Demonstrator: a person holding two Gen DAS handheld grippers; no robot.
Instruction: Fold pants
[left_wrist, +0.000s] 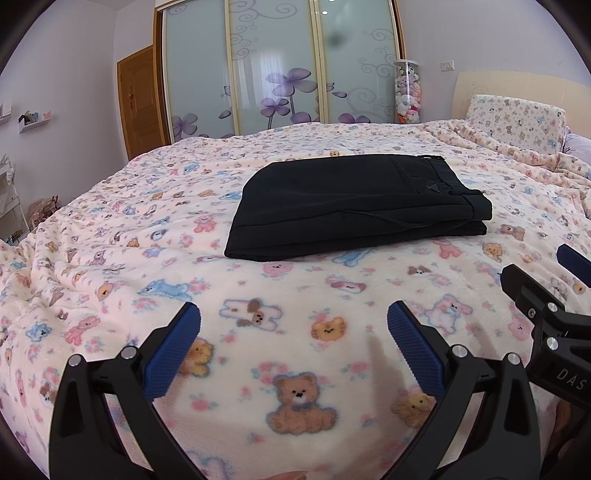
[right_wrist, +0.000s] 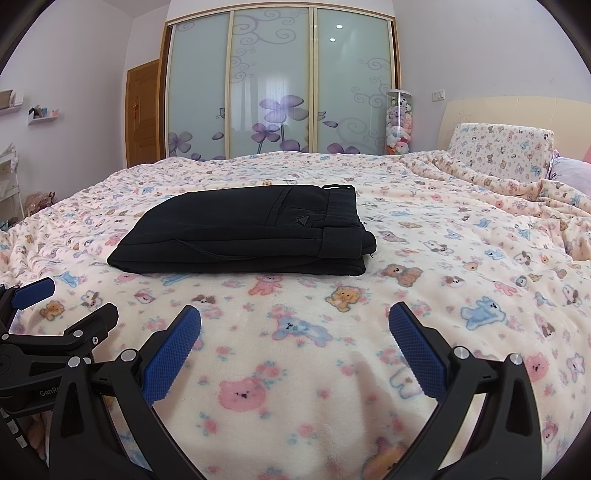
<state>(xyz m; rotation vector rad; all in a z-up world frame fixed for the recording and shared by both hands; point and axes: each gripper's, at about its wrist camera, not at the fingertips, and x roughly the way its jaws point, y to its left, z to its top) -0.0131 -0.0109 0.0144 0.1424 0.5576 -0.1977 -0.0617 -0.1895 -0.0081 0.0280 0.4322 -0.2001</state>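
pants folded flat mid-blanket | left gripper released, near side of pants | right gripper released, empty | right view alone shows purple pillow beyond pants

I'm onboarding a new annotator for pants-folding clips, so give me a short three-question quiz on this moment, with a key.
1. True or false: the black pants lie spread out flat at full length on the blanket.
2. Multiple choice: the left gripper is (a) shut on the pants, (b) open and holding nothing, (c) shut on the blanket.
3. In the right wrist view, which end of the pants shows the waistband: left or right?

Key
1. False: they lie as a folded, layered bundle.
2. b; the right gripper is open too, both short of the pants.
3. Right.
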